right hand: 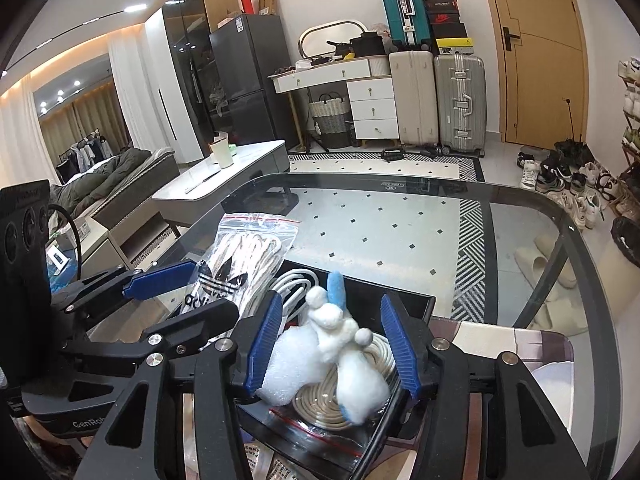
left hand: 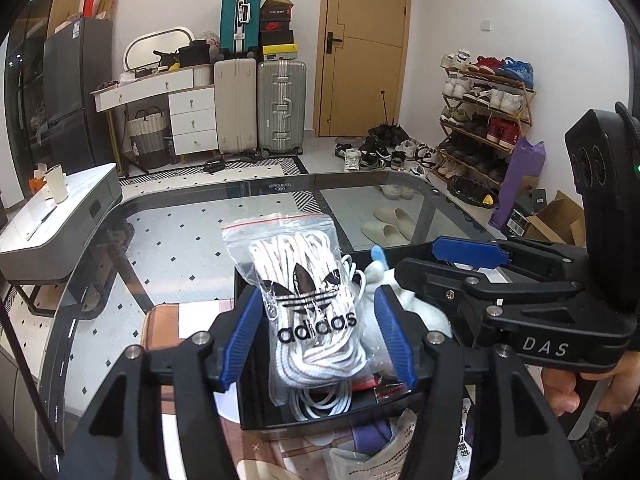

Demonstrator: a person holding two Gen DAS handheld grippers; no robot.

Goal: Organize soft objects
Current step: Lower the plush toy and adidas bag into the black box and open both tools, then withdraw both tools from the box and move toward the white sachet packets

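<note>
Left gripper (left hand: 316, 336) loose around the laces bag (left hand: 304, 300): slippery, floppy; pinch mid-bundle. Right gripper (right hand: 334, 346) seemingly released, straddling the light plush (right hand: 332, 344).

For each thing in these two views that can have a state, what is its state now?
Clear zip bag of white laces with black logo: sealed, propped upright in the black tray, between the left pads.
White fluffy toy with blue ear: lying in the tray on coiled cords.
Black shallow tray: filled, no lid.
Left gripper: open, pads clear of the bag.
Right gripper: open around the toy.
Yellow wooden door: closed.
</note>
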